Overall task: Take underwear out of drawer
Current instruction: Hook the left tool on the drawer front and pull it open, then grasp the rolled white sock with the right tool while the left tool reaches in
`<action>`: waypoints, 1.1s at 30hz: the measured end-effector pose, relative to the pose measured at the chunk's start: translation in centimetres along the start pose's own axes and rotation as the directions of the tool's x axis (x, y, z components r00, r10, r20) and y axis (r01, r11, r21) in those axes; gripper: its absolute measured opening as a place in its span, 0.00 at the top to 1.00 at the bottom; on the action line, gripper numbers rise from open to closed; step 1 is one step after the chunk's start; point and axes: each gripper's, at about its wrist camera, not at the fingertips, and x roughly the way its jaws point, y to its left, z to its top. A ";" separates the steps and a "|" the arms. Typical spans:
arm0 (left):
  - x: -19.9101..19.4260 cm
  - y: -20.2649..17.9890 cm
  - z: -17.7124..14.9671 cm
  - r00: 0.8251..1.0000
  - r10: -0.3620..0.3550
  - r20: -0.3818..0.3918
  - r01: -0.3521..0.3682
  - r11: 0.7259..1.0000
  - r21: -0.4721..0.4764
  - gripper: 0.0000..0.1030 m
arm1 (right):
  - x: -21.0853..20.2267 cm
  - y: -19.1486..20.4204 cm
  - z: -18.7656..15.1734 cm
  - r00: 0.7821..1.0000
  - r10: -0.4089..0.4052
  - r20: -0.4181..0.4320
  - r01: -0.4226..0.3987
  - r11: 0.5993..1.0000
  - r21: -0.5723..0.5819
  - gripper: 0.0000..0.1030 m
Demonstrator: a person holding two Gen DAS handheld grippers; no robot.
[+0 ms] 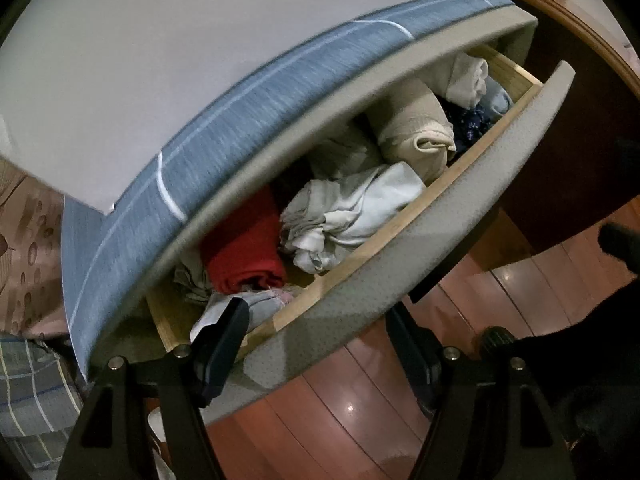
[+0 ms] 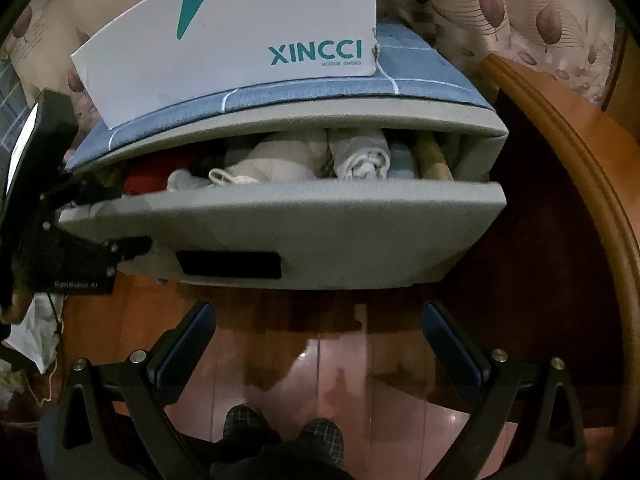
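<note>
The underwear (image 1: 352,216) is lying rolled and bunched in the open drawer (image 1: 440,216), between a red cloth (image 1: 244,248) and a cream roll (image 1: 416,128). It is judged to be soft, light and limp, so a raised fold near the middle of the pale bundle is being favoured as the place to pinch. The left gripper (image 1: 316,344) is being held spread wide astride the drawer front, one finger (image 1: 224,340) inside over the clothes, nothing pinched. The right gripper (image 2: 318,344) is being held spread and empty above the wooden floor (image 2: 340,368), in front of the drawer. A white shoebox (image 2: 240,48) is resting on top.
</note>
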 end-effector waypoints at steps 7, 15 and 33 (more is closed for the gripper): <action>-0.2 -1.3 -1.4 1.000 0.016 -0.026 -0.016 0.999 0.031 0.30 | -1.2 -0.2 0.2 0.999 0.000 0.053 -0.001 1.000 0.015 0.01; -0.7 -2.4 -2.7 0.999 -0.005 -0.048 0.005 1.000 0.005 0.30 | -2.2 -1.1 0.3 0.998 0.029 0.058 -0.031 0.999 0.031 0.01; -1.4 -3.5 -6.8 0.993 -0.107 -0.049 0.105 0.994 -0.033 0.30 | -2.9 -4.3 1.7 0.997 0.067 -0.029 -0.066 0.997 0.029 0.01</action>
